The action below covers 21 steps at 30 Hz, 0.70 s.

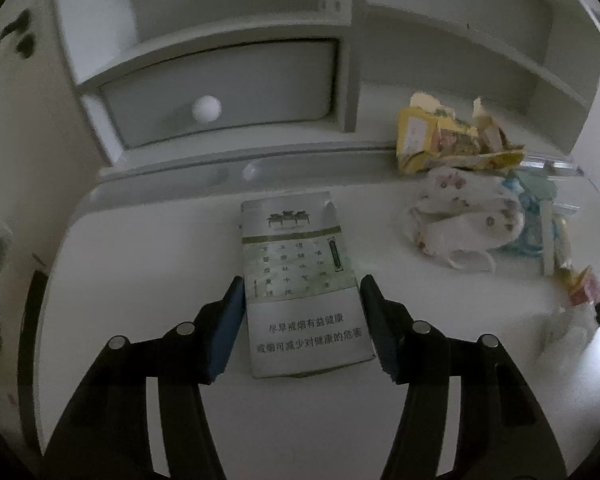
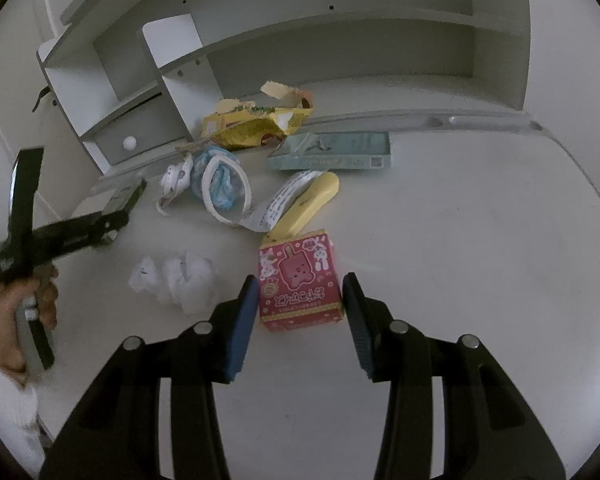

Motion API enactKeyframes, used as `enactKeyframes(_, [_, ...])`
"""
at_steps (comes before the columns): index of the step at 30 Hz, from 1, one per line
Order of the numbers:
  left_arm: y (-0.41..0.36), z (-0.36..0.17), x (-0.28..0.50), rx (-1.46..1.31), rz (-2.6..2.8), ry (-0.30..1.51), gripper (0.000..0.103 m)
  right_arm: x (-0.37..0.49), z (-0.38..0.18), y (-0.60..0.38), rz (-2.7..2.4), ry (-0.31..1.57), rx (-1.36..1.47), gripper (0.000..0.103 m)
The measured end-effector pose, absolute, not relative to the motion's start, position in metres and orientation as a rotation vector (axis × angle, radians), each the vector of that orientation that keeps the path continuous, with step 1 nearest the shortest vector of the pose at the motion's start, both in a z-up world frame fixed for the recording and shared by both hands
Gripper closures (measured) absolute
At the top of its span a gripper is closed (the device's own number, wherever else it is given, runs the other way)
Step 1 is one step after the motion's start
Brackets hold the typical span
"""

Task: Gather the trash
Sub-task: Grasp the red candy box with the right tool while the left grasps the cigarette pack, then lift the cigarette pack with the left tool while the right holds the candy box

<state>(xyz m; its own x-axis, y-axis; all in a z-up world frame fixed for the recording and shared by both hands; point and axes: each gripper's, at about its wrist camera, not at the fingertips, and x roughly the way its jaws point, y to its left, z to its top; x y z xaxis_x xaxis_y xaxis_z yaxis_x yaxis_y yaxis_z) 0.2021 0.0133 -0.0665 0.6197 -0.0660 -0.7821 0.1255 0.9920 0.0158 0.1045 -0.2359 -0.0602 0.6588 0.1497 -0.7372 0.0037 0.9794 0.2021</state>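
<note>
Trash is strewn over the smooth white desktop (image 2: 440, 248) in front of both of your tools. Your left gripper (image 1: 302, 312) brackets a flat cigarette pack (image 1: 300, 280), pale card with a green printed panel and a block of warning text; the blue pads (image 1: 228, 320) sit right at its long edges, but whether they press on it cannot be told. Ahead and to the right of that gripper lie a torn yellow carton (image 1: 444, 140), ragged at the top, and a soft floral cloth (image 1: 464, 220) bunched into folds.

Your right gripper (image 2: 300, 300) stands around a small red carton (image 2: 300, 280), glossy card printed with a popsicle figure. The left pad (image 2: 244, 320) is at the carton's side; the right pad stands slightly clear of it, so no clamping grip shows. Just left of this gripper sits crumpled white tissue (image 2: 180, 280). Directly beyond the carton lies a rounded yellow plastic item (image 2: 312, 200) beside a curled paper receipt (image 2: 280, 200). Further ahead are a flat pale-blue box (image 2: 332, 152) and a white hoop-shaped band around blue crumpled film (image 2: 220, 180). At far left your hand (image 2: 16, 308) grips the other tool's handle.
</note>
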Motion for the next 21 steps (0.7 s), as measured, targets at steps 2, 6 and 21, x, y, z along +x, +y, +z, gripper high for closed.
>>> enactKeyframes(2, [0.012, -0.067, 0.194, 0.039, -0.115, 0.897, 0.046, 0.103, -0.059, -0.236, 0.074, 0.840, 0.188, 0.060])
enactKeyframes(6, [0.006, -0.067, 0.186, 0.050, -0.117, 0.895, 0.046, 0.100, -0.056, -0.234, 0.052, 0.822, 0.169, 0.060])
enactKeyframes(21, [-0.003, -0.069, 0.187, 0.102, -0.114, 0.907, 0.046, 0.124, -0.064, -0.222, 0.075, 0.910, 0.091, 0.061])
